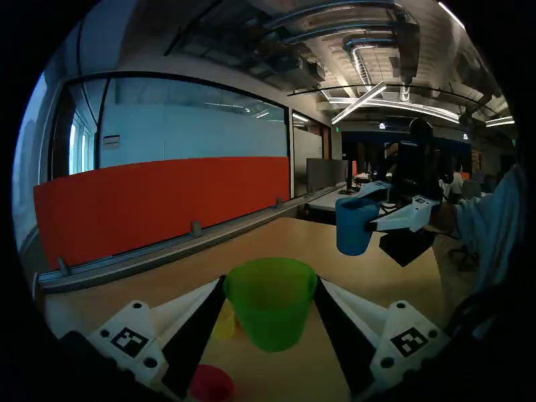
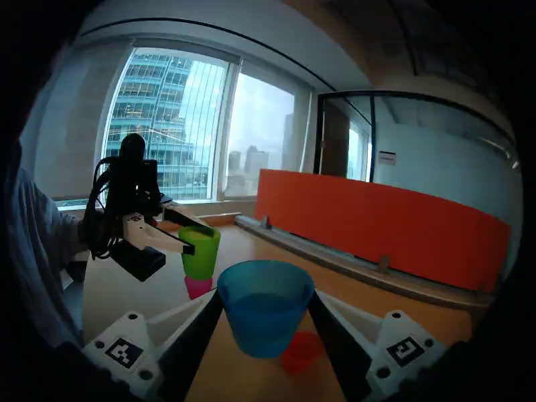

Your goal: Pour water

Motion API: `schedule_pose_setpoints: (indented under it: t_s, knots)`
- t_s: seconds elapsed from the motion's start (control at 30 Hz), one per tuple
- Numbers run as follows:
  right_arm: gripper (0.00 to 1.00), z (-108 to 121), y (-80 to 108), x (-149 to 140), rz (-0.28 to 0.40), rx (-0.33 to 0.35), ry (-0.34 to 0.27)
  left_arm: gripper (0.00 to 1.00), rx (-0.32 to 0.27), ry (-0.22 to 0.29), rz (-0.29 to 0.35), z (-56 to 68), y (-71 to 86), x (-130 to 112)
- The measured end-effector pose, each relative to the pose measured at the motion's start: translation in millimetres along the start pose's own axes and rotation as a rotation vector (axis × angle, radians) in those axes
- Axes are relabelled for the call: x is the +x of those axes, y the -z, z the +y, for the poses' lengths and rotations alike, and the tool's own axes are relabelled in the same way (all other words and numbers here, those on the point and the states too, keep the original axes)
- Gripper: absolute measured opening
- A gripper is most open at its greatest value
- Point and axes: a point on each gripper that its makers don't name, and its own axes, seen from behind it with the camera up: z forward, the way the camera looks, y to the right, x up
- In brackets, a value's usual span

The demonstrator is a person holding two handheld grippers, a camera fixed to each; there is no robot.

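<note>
In the left gripper view, my left gripper (image 1: 270, 305) is shut on a green cup (image 1: 271, 301), held upright above the wooden table (image 1: 301, 234). Farther off to the right, the right gripper (image 1: 375, 218) holds a blue cup (image 1: 352, 224) in the air. In the right gripper view, my right gripper (image 2: 266, 318) is shut on the blue cup (image 2: 266, 315), upright, with what looks like water inside. To its left, the left gripper (image 2: 181, 241) holds the green cup (image 2: 199, 251), a sleeve (image 2: 33, 248) behind it.
Small cups stand on the table: a yellow cup (image 1: 224, 321) and a pink cup (image 1: 212, 383) under the green one, an orange-red cup (image 2: 301, 350) under the blue one, a pink cup (image 2: 197, 287). An orange partition (image 1: 167, 194) lines the table's far edge. Windows (image 2: 174, 127) lie beyond.
</note>
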Motion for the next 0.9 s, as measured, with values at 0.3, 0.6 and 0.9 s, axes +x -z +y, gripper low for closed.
schedule_pose_setpoints:
  t_s: [0.3, 0.6, 0.9]
  knots:
    - [0.90, 0.0, -6.8, 8.1, 0.008, 0.008, 0.018, 0.90, -0.005, -0.014, 0.013, 7.9, 0.9, 2.4]
    - [0.90, 0.8, -15.8, 21.3, 0.019, 0.021, 0.050, 0.90, -0.002, -0.030, 0.033, 12.7, 5.1, 9.4]
    - [0.90, -1.7, -25.5, 34.1, 0.028, 0.038, 0.095, 0.90, -0.008, -0.034, 0.050, 20.8, 6.1, 13.1]
